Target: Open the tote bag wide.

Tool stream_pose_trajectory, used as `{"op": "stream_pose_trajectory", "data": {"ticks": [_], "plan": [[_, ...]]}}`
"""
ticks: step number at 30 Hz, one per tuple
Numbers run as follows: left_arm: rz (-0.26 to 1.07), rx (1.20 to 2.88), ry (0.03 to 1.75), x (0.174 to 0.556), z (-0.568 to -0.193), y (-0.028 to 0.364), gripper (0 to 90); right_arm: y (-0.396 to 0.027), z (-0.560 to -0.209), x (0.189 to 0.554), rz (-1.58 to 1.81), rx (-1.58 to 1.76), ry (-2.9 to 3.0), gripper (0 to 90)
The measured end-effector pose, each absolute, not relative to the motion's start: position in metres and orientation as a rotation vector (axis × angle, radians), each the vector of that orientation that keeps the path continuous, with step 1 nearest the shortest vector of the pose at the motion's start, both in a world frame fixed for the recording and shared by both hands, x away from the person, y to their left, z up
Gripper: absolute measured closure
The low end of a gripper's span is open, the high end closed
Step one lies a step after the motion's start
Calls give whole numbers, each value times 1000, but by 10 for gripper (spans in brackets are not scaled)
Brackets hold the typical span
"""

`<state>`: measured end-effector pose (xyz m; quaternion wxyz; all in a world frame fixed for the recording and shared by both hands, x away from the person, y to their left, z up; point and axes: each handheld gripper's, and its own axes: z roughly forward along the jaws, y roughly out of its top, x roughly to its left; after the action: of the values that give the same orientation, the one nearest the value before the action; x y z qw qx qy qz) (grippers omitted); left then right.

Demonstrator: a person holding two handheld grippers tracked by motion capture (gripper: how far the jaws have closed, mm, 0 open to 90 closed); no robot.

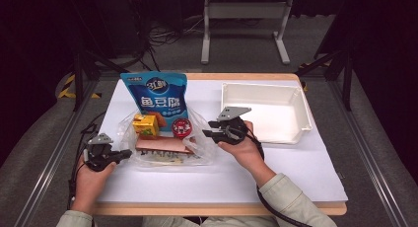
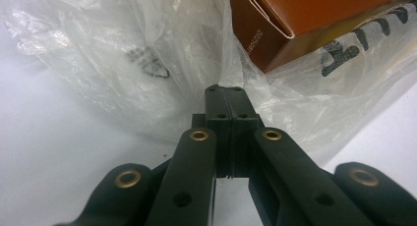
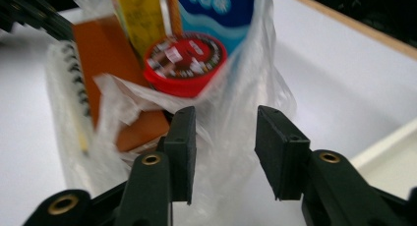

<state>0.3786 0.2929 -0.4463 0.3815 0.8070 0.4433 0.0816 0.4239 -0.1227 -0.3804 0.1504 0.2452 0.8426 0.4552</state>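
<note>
High view shows a clear plastic bag (image 1: 167, 150) lying near the middle of the white table (image 1: 296, 172), stuffed with snacks: a tall blue pouch (image 1: 156, 99) standing at the back, a yellow carton (image 1: 146, 125) and a red-lidded tub (image 1: 182, 128) in front of it, and a long brown box (image 1: 162, 144) lying flat beneath them. The left gripper (image 1: 124, 153) sits at the bag's left edge; in the left gripper view its jaws are pressed together, pinching a fold of the plastic film (image 2: 147, 64), with the brown box (image 2: 305, 19) just beyond. The right gripper (image 1: 209, 129) is at the bag's right edge. In the right gripper view its jaws stand apart, with the bag's plastic (image 3: 236, 118) bulging up between them and the red-lidded tub (image 3: 186, 64) just ahead. A white tray (image 1: 291, 101) rests to the right, apart from the bag.
</note>
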Motion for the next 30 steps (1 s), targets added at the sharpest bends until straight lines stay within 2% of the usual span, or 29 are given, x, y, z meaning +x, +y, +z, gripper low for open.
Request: {"op": "stream_pose_trajectory", "data": {"ticks": [7, 14, 15, 19, 22, 30], "plan": [[206, 2060, 1129, 379, -446, 293, 900, -95, -374, 410, 1370, 548, 2484, 496], [198, 2059, 1125, 379, -447, 293, 900, -67, -382, 413, 1339, 451, 2544, 504], [198, 2058, 1125, 379, -447, 294, 900, -64, -383, 414, 1319, 451, 2554, 529], [195, 2059, 1126, 378, -447, 294, 900, -66, -388, 418, 1219, 472, 2561, 762], [193, 2061, 1121, 379, -447, 294, 900, -77, -392, 421, 1178, 543, 2530, 881], [193, 2061, 1126, 379, -447, 293, 900, -92, -419, 429, 1034, 631, 2595, 896]]}}
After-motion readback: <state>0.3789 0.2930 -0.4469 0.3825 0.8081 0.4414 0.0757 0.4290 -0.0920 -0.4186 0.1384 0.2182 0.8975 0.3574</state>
